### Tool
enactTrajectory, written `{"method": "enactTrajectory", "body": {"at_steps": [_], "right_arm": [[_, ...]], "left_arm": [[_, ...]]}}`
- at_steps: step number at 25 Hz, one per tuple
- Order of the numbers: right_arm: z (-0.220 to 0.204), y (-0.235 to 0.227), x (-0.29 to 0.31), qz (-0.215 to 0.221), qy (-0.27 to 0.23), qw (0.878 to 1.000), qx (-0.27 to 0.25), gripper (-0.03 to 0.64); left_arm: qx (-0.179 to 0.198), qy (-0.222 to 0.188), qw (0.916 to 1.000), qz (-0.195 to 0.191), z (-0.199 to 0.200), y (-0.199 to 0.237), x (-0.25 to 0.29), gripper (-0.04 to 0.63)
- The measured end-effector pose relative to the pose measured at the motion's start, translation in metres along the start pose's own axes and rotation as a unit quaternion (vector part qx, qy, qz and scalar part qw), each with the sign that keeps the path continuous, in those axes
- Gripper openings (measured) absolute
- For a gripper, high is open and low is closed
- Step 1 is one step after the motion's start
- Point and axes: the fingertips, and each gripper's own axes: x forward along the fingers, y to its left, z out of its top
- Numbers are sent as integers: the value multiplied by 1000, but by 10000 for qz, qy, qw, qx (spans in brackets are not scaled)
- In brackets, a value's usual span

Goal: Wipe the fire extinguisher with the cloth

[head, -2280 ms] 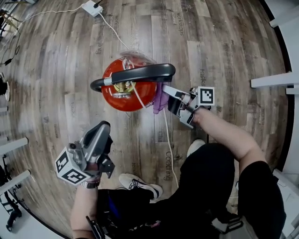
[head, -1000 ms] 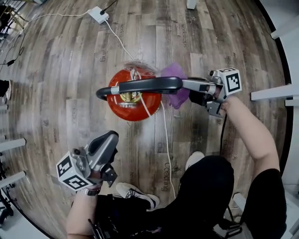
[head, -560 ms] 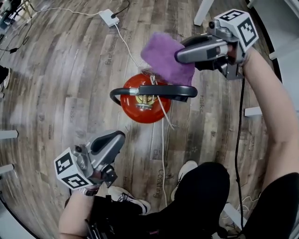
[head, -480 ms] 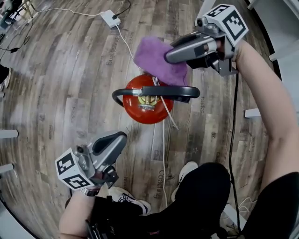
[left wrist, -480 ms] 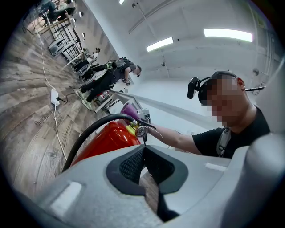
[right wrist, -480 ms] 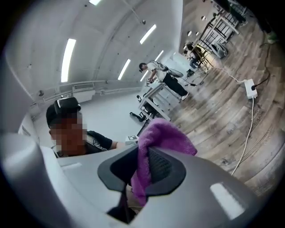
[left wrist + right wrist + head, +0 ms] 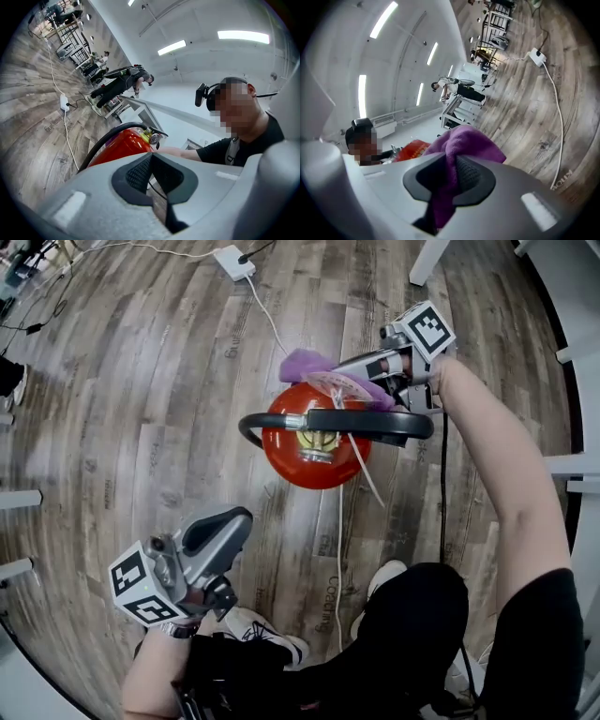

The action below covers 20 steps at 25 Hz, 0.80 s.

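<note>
The red fire extinguisher (image 7: 314, 448) stands upright on the wooden floor, its black hose (image 7: 356, 420) arching over the top. My right gripper (image 7: 349, 368) is shut on the purple cloth (image 7: 307, 363), which lies against the far upper side of the extinguisher. In the right gripper view the cloth (image 7: 465, 140) is bunched between the pads of the gripper (image 7: 449, 172), and a piece of the red extinguisher (image 7: 412, 146) shows behind it. My left gripper (image 7: 232, 517) hangs shut and empty on the near left, apart from the extinguisher (image 7: 119, 146). Its pads meet in the left gripper view (image 7: 151, 159).
A white power strip (image 7: 234, 261) lies at the far side, with a cable (image 7: 272, 322) running toward the extinguisher. Another cord (image 7: 339, 549) runs toward the person's shoes (image 7: 277, 626). White furniture legs (image 7: 427, 259) stand at the far right. People and racks (image 7: 122, 84) are in the distance.
My right gripper carried the cloth from the extinguisher's right side up over its top, then down onto its far upper side. The left gripper has stayed where it was.
</note>
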Motion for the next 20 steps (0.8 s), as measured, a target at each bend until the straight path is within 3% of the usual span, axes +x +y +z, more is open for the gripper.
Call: {"method": "enactTrajectory", "body": {"at_steps": [3, 7, 11, 16, 20], "right_arm": [[-26, -46, -4, -50, -375, 9988, 313, 52], [-63, -118, -9, -514, -869, 9928, 652, 52], [-99, -185, -19, -1391, -1172, 9799, 815, 51], [-147, -256, -38, -2972, -998, 9451, 919, 51], [-154, -264, -40, -3349, -1072, 9324, 830, 49]], "left_arm": [[-65, 42, 9999, 127, -4, 6, -6, -3], [-150, 86, 9993, 318, -11, 16, -14, -3], [-202, 159, 9985, 491, -17, 21, -19, -3], [-244, 185, 9972, 677, -23, 27, -23, -3], [-229, 199, 9972, 682, -26, 27, -19, -3]]}}
